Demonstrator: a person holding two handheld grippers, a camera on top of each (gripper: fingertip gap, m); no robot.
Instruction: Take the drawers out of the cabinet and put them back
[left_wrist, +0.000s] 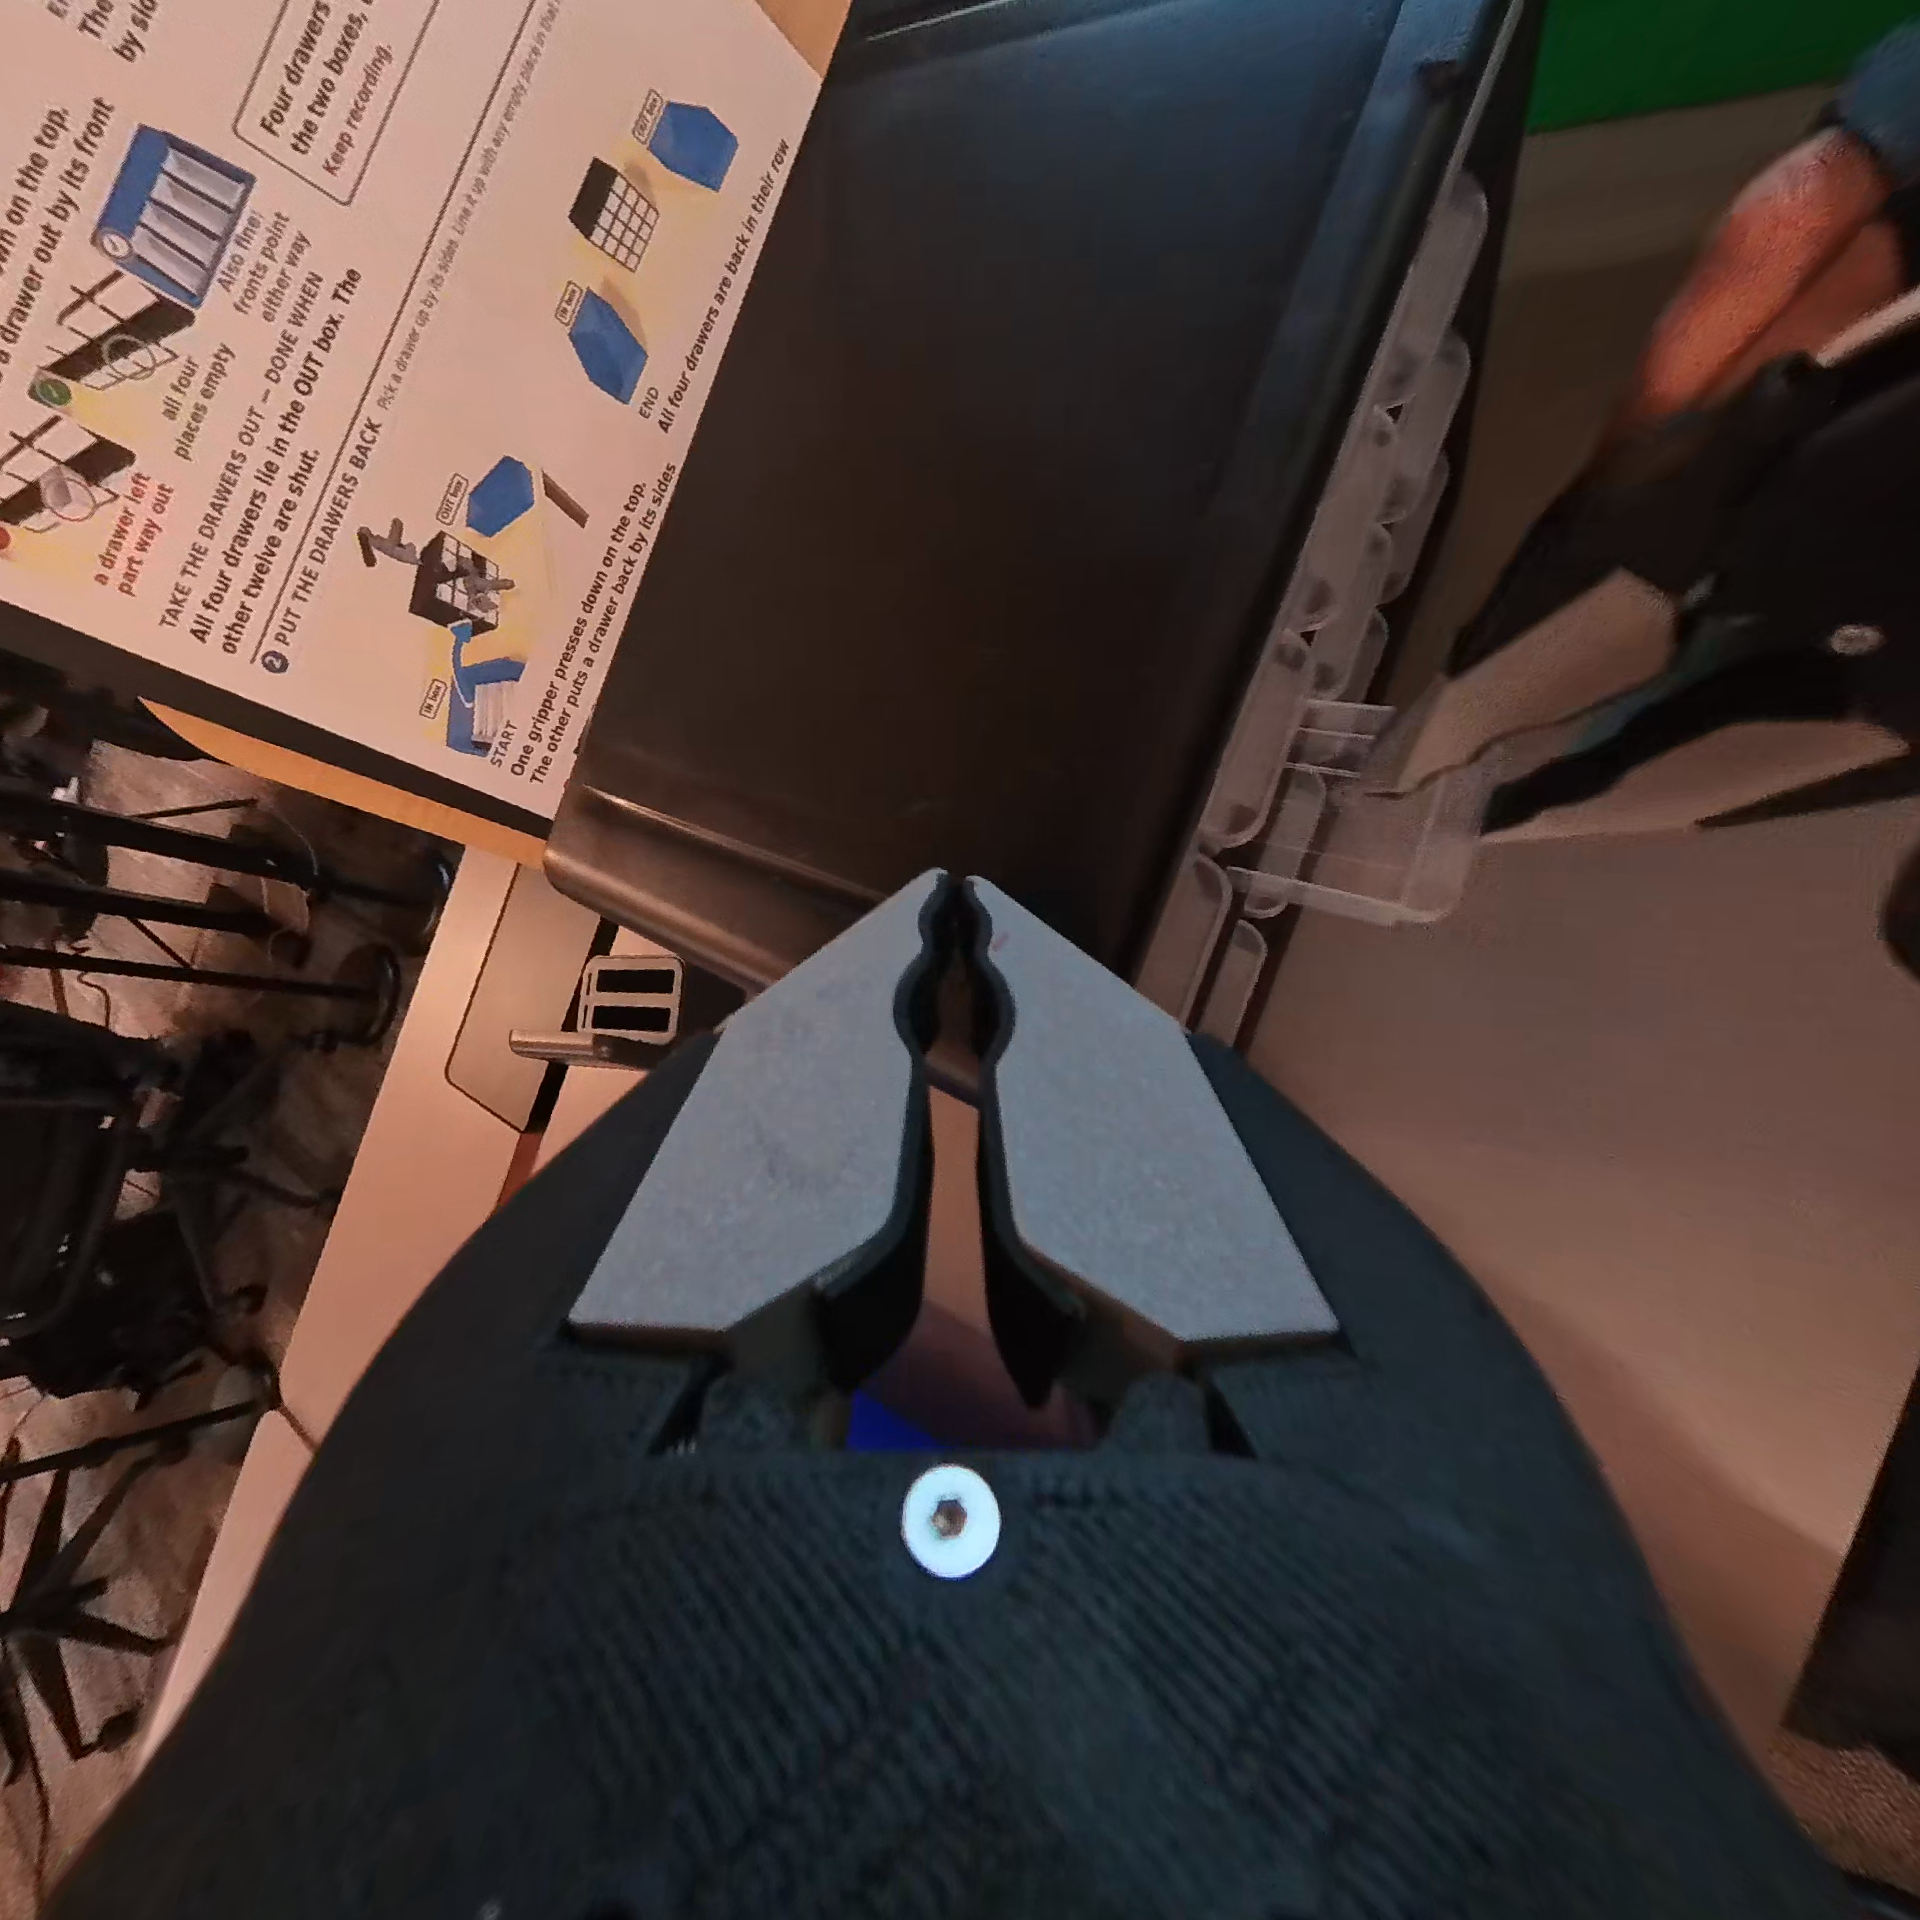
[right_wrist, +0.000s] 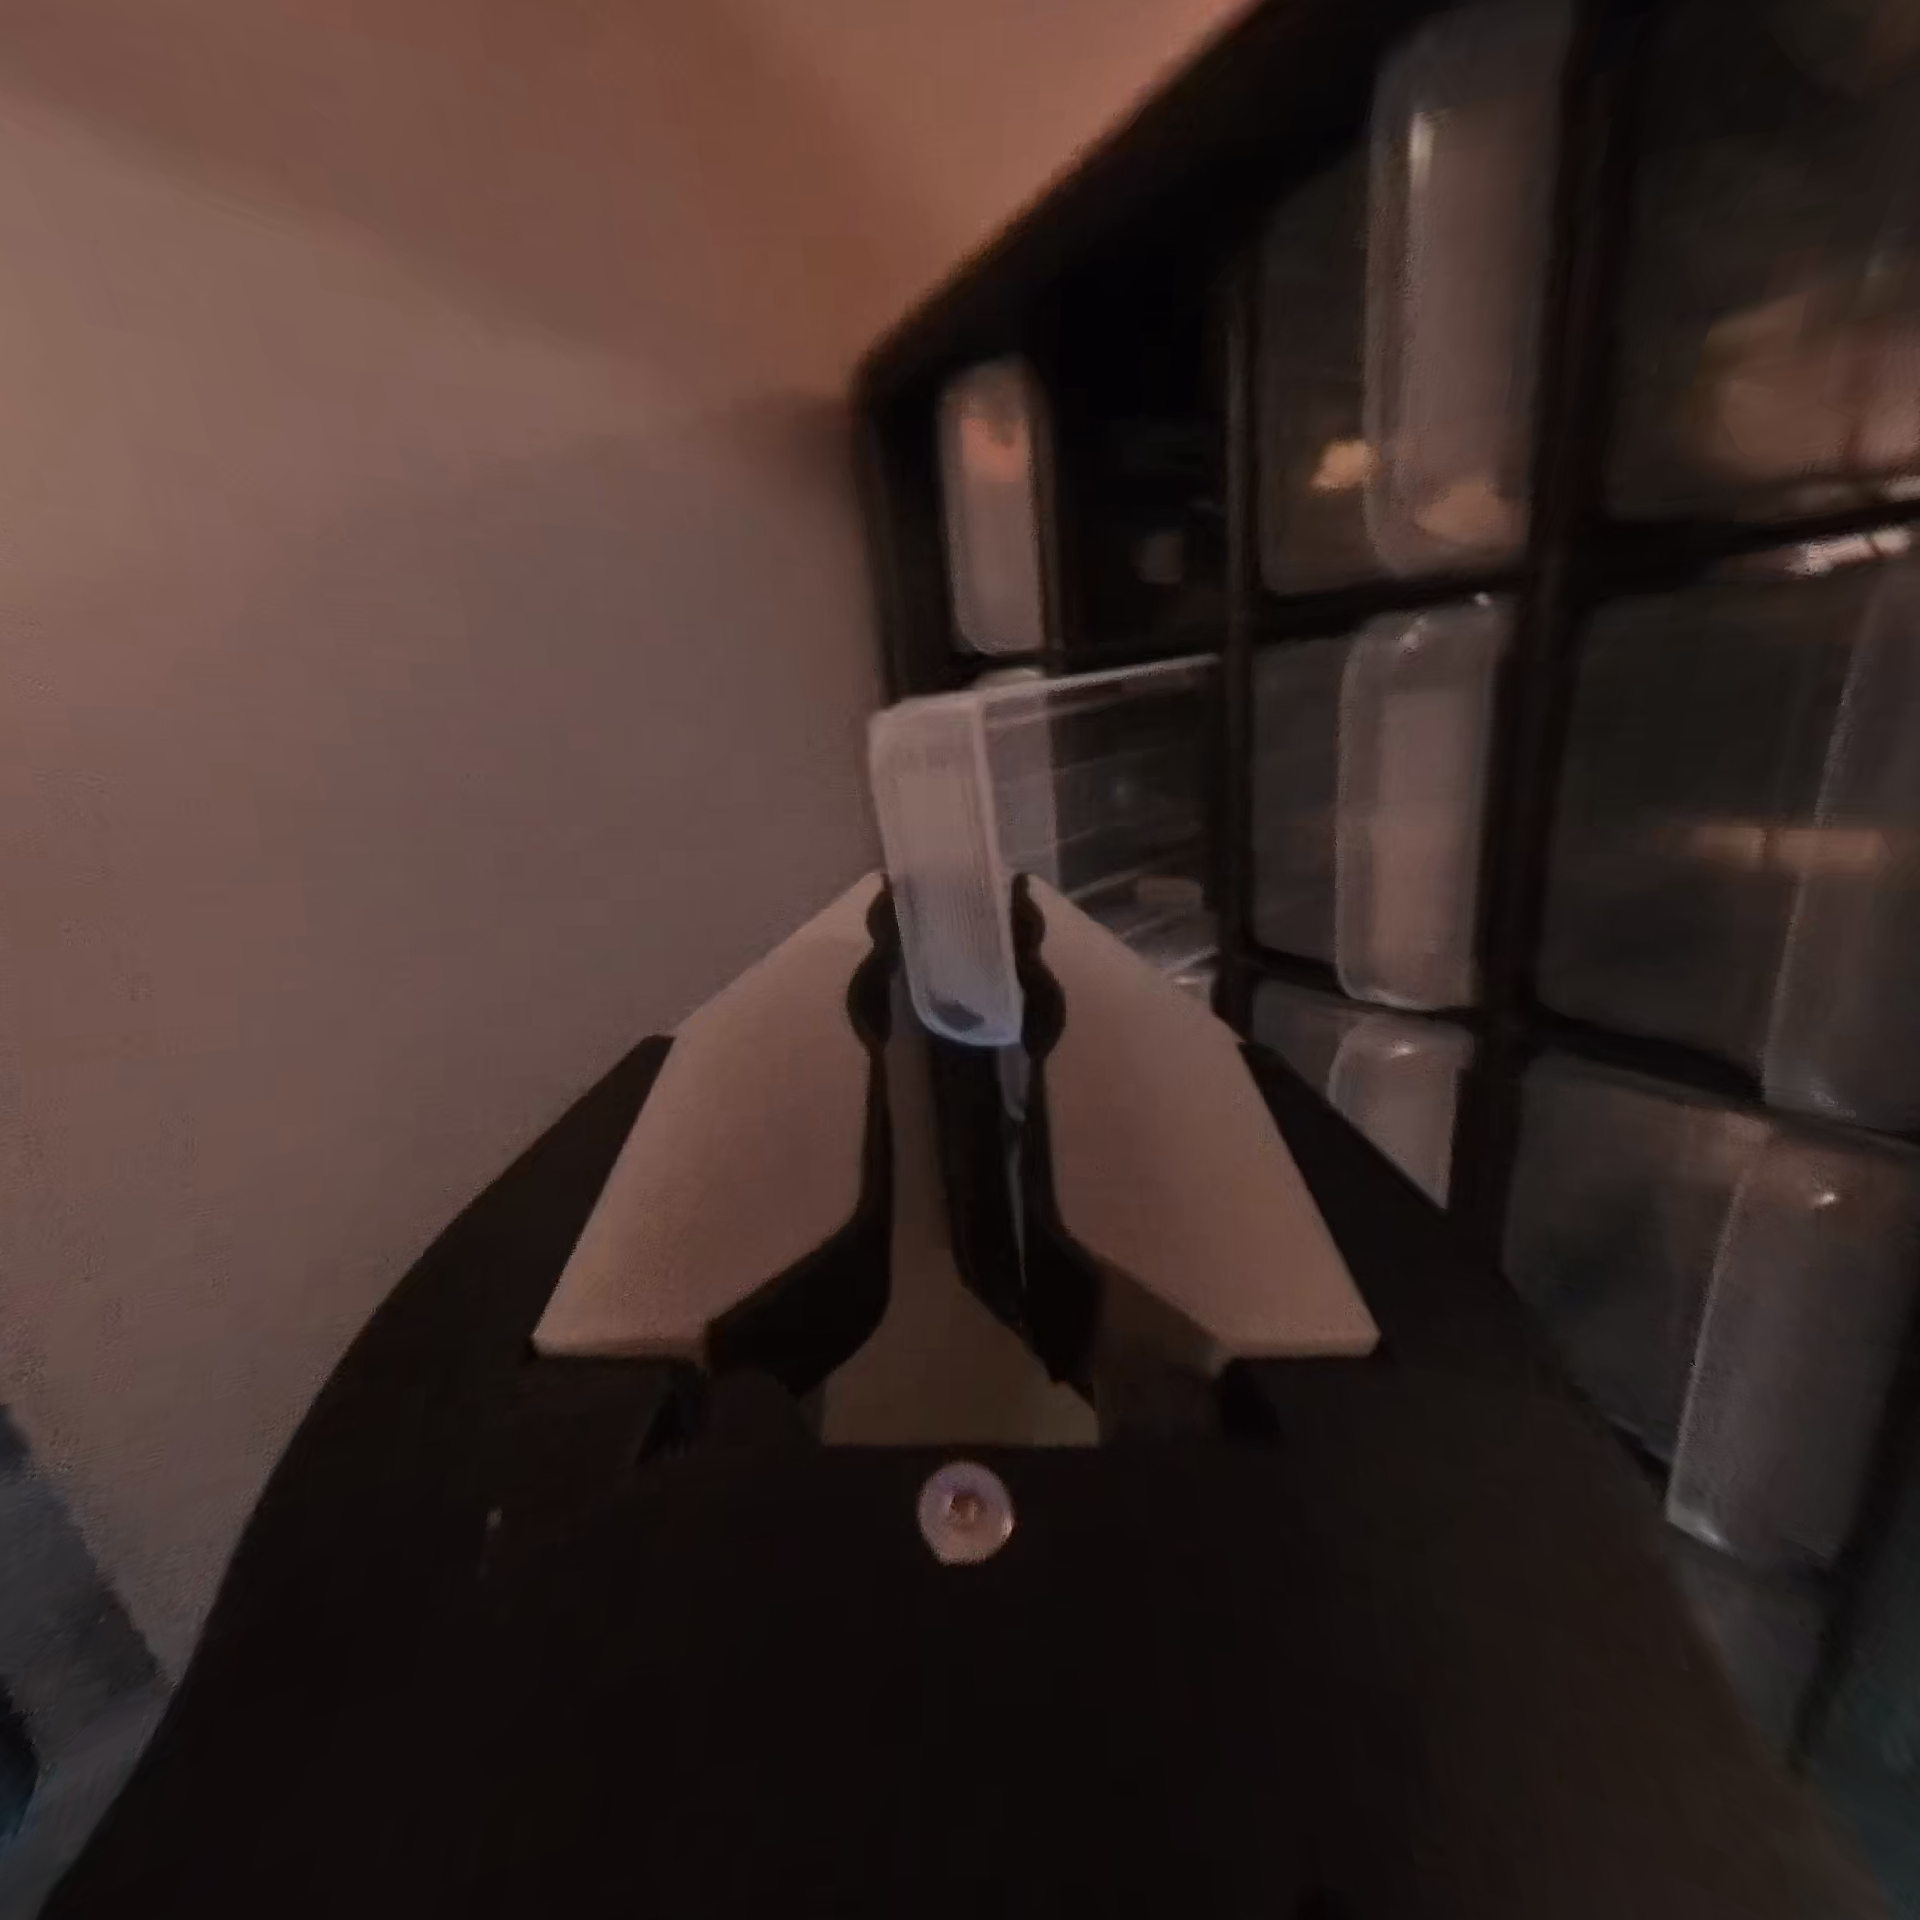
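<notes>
A black cabinet (left_wrist: 997, 436) with a grid of clear plastic drawers stands on the table. My left gripper (left_wrist: 954, 894) is shut and empty, its tips at the near edge of the cabinet's flat top. In the right wrist view the cabinet front (right_wrist: 1558, 644) shows rows of clear drawers. One clear drawer (right_wrist: 1081, 769) sticks part way out of its slot. My right gripper (right_wrist: 954, 914) is shut on that drawer's front handle (right_wrist: 951, 894). The same drawer (left_wrist: 1382, 842) and the right gripper (left_wrist: 1496, 821), held by a hand, show at the right of the left wrist view.
A printed instruction sheet (left_wrist: 343, 343) lies beside the cabinet at the upper left. Dark stands and cables (left_wrist: 125, 1039) fill the floor area at the far left. The pale tabletop (left_wrist: 1507, 1195) spreads in front of the cabinet. A dark object (left_wrist: 1870, 1558) stands at the right edge. My left tips are roughly 11 centimeters from the black cabinet (left_wrist: 997, 436).
</notes>
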